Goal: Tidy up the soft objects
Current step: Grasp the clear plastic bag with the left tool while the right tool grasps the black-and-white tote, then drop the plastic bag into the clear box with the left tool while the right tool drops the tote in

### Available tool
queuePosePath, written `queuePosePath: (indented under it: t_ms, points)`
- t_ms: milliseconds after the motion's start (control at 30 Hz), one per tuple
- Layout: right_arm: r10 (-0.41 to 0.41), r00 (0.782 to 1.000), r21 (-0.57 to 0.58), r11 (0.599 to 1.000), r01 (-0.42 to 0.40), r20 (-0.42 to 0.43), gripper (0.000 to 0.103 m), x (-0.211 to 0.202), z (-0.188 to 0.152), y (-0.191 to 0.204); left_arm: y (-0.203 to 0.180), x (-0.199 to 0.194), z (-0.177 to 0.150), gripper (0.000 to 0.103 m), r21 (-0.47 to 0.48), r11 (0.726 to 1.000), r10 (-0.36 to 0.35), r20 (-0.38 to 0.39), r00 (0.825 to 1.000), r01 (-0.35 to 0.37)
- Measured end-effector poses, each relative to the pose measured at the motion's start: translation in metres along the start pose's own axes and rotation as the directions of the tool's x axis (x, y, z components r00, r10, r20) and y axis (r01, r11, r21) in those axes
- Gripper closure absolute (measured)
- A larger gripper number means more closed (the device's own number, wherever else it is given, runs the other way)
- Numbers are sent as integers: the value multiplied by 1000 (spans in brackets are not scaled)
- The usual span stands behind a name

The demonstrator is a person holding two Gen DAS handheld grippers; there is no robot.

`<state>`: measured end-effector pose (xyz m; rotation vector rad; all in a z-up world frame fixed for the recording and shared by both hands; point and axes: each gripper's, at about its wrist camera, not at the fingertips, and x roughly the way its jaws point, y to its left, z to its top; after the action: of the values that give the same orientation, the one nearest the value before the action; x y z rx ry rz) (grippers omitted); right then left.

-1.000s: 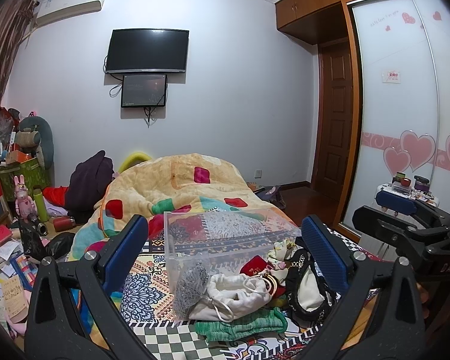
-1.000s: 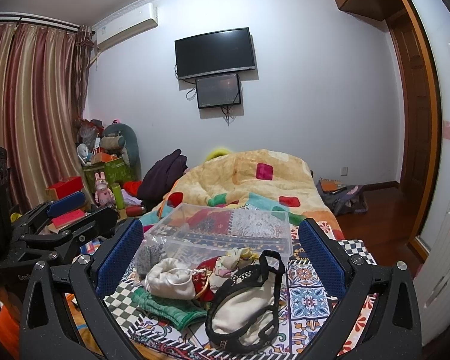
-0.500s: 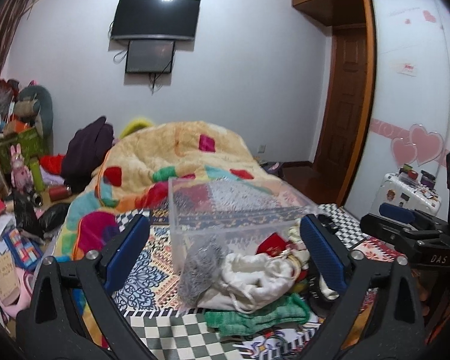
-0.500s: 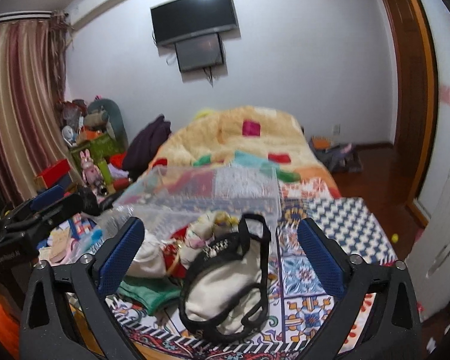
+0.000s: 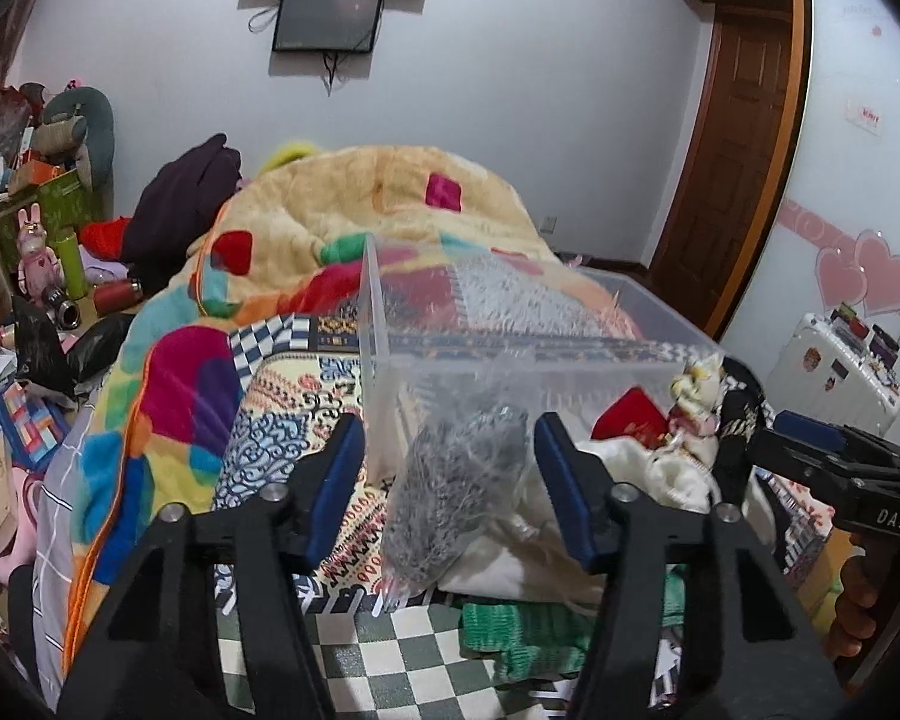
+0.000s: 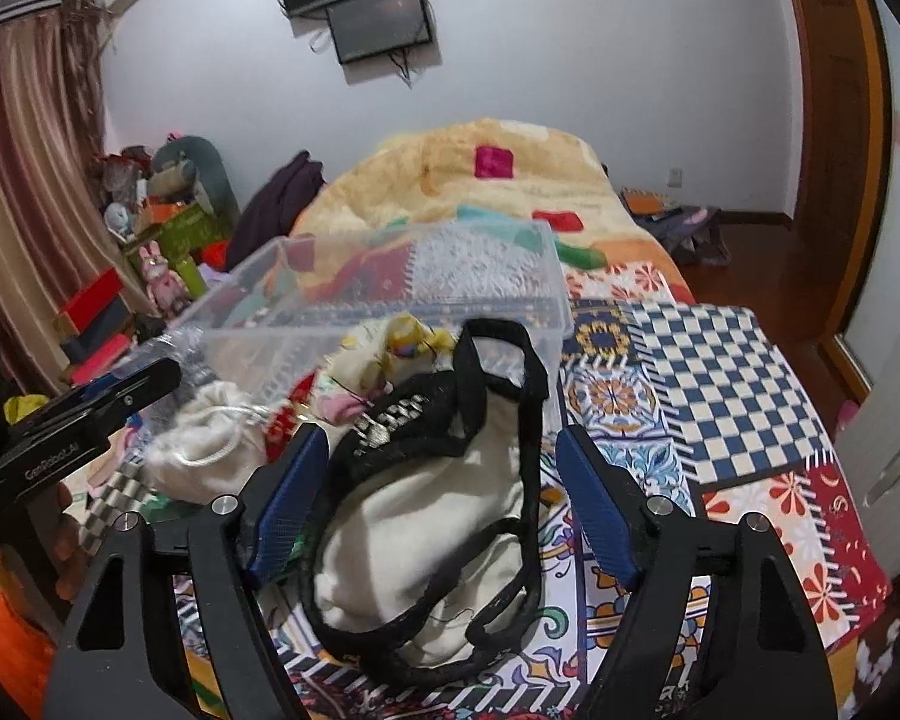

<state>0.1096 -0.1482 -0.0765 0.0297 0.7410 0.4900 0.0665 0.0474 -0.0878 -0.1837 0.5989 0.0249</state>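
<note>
Left wrist view is showing the left hand-held gripper [image 5: 450,480] hanging with its blue fingers [image 5: 336,483] spread apart on either side of a grey mesh pouch [image 5: 456,492], without closing on it. That pouch is leaning against the near wall of the clear plastic bin [image 5: 378,324], which is sitting on the patterned bed cover [image 5: 282,414]. Just right of the pouch, also in front of the bin, a white drawstring bag [image 5: 642,474] is lying, with a red item [image 5: 627,417] and a small floral cloth [image 5: 696,387] behind it against the bin wall, and a green knit piece [image 5: 522,630] nearer the camera. Behind the bin a yellow blanket [image 5: 360,198] is heaped up

Right wrist view is showing the right hand-held gripper [image 6: 444,507] with its fingers [image 6: 597,510] standing apart around a cream bag with black straps [image 6: 426,528], which is lying on the bed cover [image 6: 720,372] in front of the bin [image 6: 402,276]; no finger is pressing into it. Left of this bag, the drawstring bag [image 6: 204,450] is resting close to the bin's near corner, and the left tool is reaching in at the left edge. The bin's own contents are hard to make out through its clear walls
</note>
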Motion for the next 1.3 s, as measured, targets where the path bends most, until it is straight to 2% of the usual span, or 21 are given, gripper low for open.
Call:
queuePosePath:
  t_ms: [67,167,300,500,567,633,733,900,1033,1300]
  points:
    - [-4,1000,22,1000,5,-29,27,7,-1,-5,0,5,-2,62,6,1000,-9,-18,1000,9]
    - [35,998,78,996,-31,-54,23,14,-3,-12,-3,9,-4,72,19,1000,-11,-30,999,12]
    - [75,995,104,992,-68,-62,23,14,-3,-12,-7,7,-6,76,41,999,-8,-22,1000,9]
    - [65,996,54,997,-62,-57,23,17,2,1,-8,7,-7,79,41,999,-9,-18,1000,10]
    - [49,997,41,998,-47,-53,28,18,4,4,-9,5,-7,81,41,999,-6,-10,1000,7]
    - [60,996,42,997,-58,-60,54,21,6,4,-9,2,-6,81,40,999,-6,-4,1000,6]
    - [110,992,78,991,-105,-63,65,23,5,0,-8,-5,-3,82,39,999,-7,8,1000,6]
    - [119,992,86,990,-116,-34,81,12,5,-4,-8,-23,4,82,48,999,2,50,999,-4]
    - [125,992,90,988,-126,19,86,-7,9,-6,-7,-40,14,82,45,999,5,91,996,-9]
    - [105,985,24,994,-109,135,87,-45,32,0,-11,-60,37,82,76,997,5,152,988,-17]
